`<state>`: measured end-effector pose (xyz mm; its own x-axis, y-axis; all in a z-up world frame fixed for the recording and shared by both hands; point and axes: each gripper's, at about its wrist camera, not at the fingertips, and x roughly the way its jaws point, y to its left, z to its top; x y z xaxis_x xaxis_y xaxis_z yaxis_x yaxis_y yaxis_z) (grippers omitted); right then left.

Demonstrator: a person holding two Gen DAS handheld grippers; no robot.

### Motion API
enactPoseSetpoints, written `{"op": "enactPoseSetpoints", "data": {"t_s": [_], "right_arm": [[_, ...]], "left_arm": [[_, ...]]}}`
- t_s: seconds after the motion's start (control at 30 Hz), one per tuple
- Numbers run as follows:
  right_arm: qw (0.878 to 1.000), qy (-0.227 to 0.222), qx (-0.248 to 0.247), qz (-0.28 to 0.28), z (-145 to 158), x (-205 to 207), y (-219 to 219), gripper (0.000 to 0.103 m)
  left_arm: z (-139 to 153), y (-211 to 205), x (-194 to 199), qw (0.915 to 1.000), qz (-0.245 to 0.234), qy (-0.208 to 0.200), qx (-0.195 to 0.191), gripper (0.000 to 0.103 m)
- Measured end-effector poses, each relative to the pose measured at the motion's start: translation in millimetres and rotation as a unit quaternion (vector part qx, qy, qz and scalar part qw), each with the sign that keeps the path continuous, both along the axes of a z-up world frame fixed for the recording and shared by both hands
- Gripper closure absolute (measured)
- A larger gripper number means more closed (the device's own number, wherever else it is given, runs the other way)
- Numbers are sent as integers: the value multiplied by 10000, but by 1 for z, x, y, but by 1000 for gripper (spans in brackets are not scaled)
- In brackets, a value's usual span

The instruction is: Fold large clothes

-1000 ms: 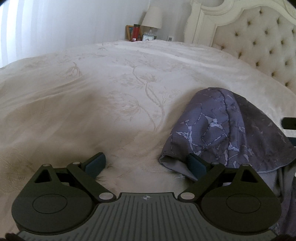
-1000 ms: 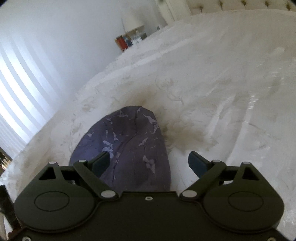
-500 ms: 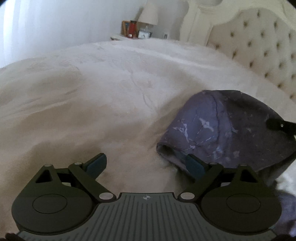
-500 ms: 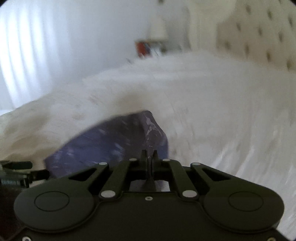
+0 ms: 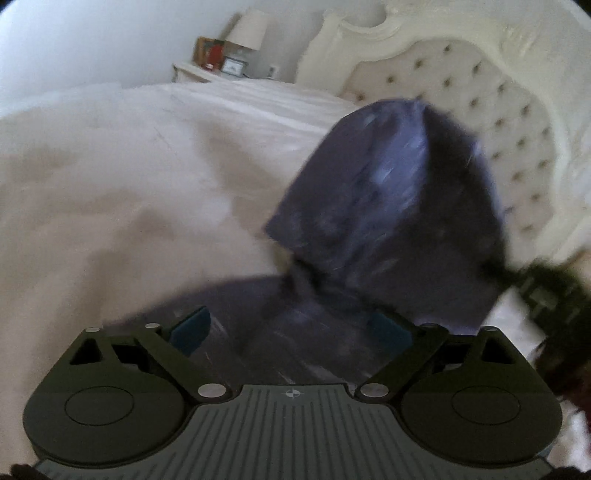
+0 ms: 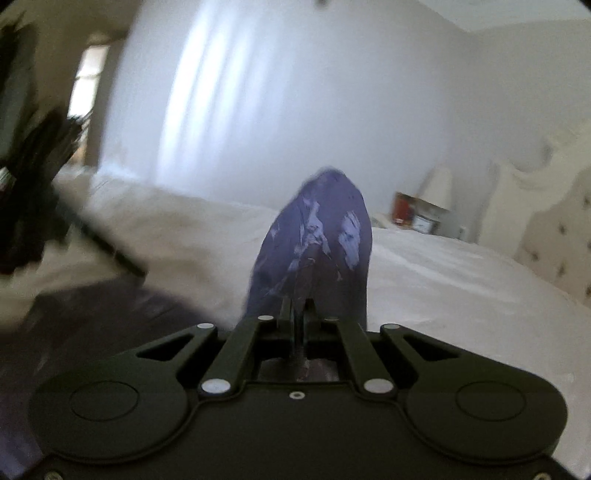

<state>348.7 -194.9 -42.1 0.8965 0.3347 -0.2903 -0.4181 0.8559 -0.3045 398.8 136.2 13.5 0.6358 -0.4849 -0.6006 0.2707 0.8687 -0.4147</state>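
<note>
The purple garment (image 6: 314, 243) has lifted off the bed, pinched in the right gripper's (image 6: 297, 314) jaws; left gripper's (image 5: 291, 328) jaws gape over it.

The garment (image 5: 391, 206) rises above the bed (image 5: 129, 192); the headboard (image 5: 480, 110) stands far right, the nightstand (image 5: 195, 72) far left of it.

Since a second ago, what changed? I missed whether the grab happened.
The right gripper closed on the purple garment and lifted its end off the bed. The left gripper stayed open, holding nothing, cloth now lying between its fingers. The nightstand lamp is unchanged.
</note>
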Motion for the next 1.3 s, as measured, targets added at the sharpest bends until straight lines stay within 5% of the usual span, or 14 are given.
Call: {"op": "enactPoseSetpoints", "data": {"t_s": [0.2, 0.33, 0.57, 0.67, 0.7, 0.73, 0.77, 0.83, 0.87, 0.9, 1.0, 1.1, 1.2, 1.3], "right_arm": [[9960, 428, -739, 251, -50, -42, 32, 92], [9922, 674, -1042, 110, -77, -57, 44, 84], [9955, 836, -287, -349, -67, -65, 25, 82], [9949, 879, -95, -492, -66, -66, 18, 82], [9945, 915, -23, -518, -66, -66, 16, 82], [9939, 951, 59, -551, -66, -65, 17, 82], [9930, 999, 162, -601, -65, -64, 15, 80], [9892, 1164, 544, -703, -62, -68, 7, 58], [9844, 1305, 882, -778, -60, -70, 1, 37], [9767, 1480, 1308, -836, -59, -72, -7, 19], [9443, 2017, 2463, -837, -59, -80, -33, 18], [8940, 2584, 3597, -674, -68, -79, -55, 13], [8511, 2793, 4404, -600, -77, -70, -66, 12], [7951, 3015, 5231, -574, -91, -47, -78, 10]], "left_arm": [[3, 10, -20, 9931, -36, 282, -1140, 0], [-17, 5, -14, 9869, 88, 693, -1453, 0], [-46, -16, -6, 9902, 448, 1029, -827, 0], [-58, -14, -6, 9851, 533, 1290, -1002, 2], [-62, -14, -4, 9809, 552, 1421, -1204, 7], [-64, -12, -4, 9761, 572, 1523, -1442, 35], [-67, -12, -1, 9696, 577, 1637, -1723, 51], [-69, -12, -1, 9604, 714, 1726, -2067, 92], [-66, -13, -1, 9606, 765, 1641, -2107, 95], [-61, -16, -1, 9626, 718, 1546, -2106, 94], [-48, -21, -2, 9660, 520, 1408, -2103, 94], [-41, -27, -3, 9663, 428, 1323, -2165, 94], [-37, -34, -6, 9694, 364, 1227, -2097, 94], [-36, -38, -12, 9699, 291, 1208, -2093, 94]]}}
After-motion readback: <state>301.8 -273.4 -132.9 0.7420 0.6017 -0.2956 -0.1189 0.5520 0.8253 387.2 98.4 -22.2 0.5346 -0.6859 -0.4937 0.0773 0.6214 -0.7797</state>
